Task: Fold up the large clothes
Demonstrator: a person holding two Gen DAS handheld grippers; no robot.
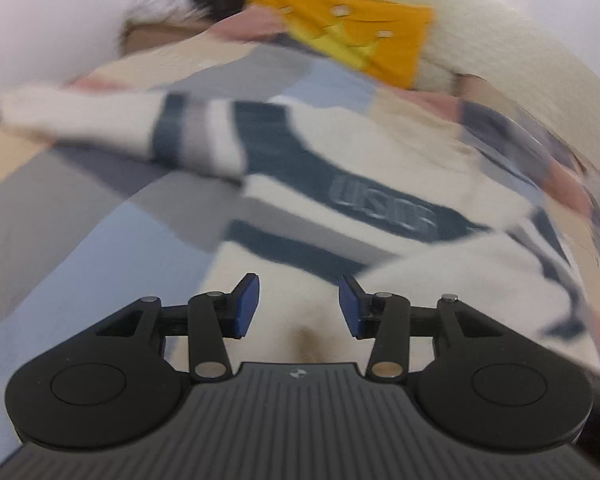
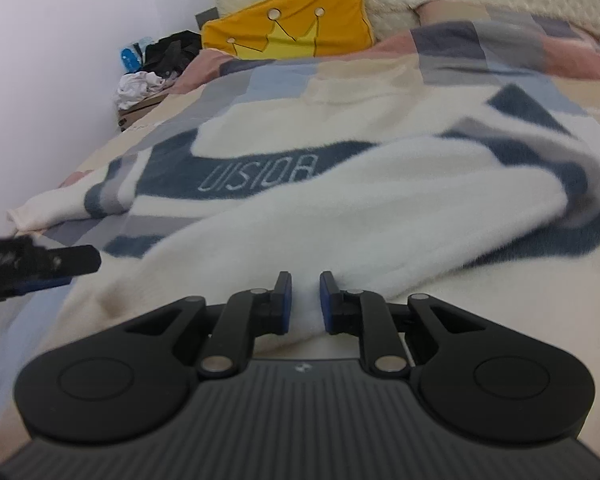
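Sweater (image 1: 340, 184) lettering (left view) motion-blurred, unreadable

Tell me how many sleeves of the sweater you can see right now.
2. One sleeve lies stretched out to the left on the patchwork bedspread; the other sleeve is folded across the sweater's front, its end between the right gripper's pads.

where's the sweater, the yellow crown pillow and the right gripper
sweater (image 2: 340, 200), right wrist view, on its white folded-over part
yellow crown pillow (image 2: 300, 20), right wrist view, on its orange face
right gripper (image 2: 305, 284), right wrist view, between its fingertips
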